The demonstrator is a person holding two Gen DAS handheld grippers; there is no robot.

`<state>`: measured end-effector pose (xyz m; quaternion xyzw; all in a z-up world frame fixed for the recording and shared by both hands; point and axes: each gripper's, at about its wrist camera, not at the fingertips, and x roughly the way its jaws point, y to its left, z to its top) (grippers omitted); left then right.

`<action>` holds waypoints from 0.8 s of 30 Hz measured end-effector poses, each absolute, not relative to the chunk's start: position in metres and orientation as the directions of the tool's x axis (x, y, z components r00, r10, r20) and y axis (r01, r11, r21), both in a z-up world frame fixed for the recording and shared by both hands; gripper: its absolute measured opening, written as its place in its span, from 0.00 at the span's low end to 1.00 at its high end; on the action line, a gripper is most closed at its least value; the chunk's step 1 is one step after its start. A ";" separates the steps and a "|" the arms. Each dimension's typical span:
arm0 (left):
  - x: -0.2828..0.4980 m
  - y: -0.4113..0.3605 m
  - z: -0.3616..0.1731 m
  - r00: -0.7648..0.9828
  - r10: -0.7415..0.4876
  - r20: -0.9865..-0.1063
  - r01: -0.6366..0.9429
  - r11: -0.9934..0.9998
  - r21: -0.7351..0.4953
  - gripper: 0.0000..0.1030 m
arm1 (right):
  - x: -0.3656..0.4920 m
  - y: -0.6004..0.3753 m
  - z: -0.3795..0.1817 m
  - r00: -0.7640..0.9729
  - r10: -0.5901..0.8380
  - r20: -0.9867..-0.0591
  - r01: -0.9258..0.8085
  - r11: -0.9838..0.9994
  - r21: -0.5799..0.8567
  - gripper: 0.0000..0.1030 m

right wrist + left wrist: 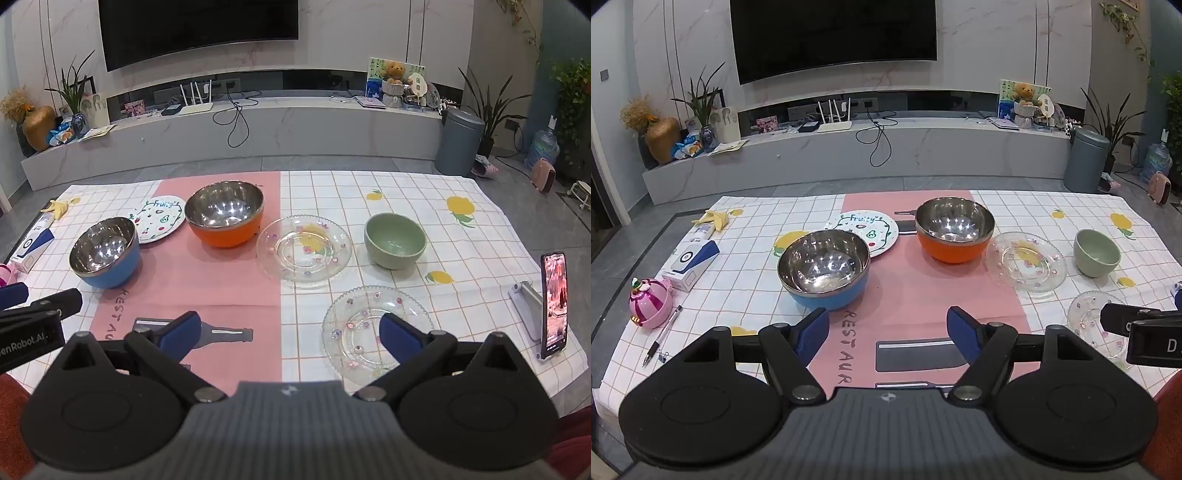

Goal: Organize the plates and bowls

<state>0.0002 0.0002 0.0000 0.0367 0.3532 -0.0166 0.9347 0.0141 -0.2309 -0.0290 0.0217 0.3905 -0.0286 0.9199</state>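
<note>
Well: blue bowl, orange bowl both empty.

Left edge of tabletop: round pink toy pot, clear ballpoint pen, white-and-blue cardboard box, yellow banana peel.
Right edge of tabletop: upright smartphone with lit screen on a silver stand.
Covering: white checked cloth with lemon prints, pink printed mat across it.
Background: black wall television, grey cylindrical bin, brown teddy bear, white router.
</note>
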 end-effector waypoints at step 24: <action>0.000 0.008 -0.004 0.749 -0.006 -0.662 0.057 0.997 0.055 0.83 | 0.013 -0.225 -0.030 0.691 -0.043 -0.721 0.065 0.998 0.003 0.98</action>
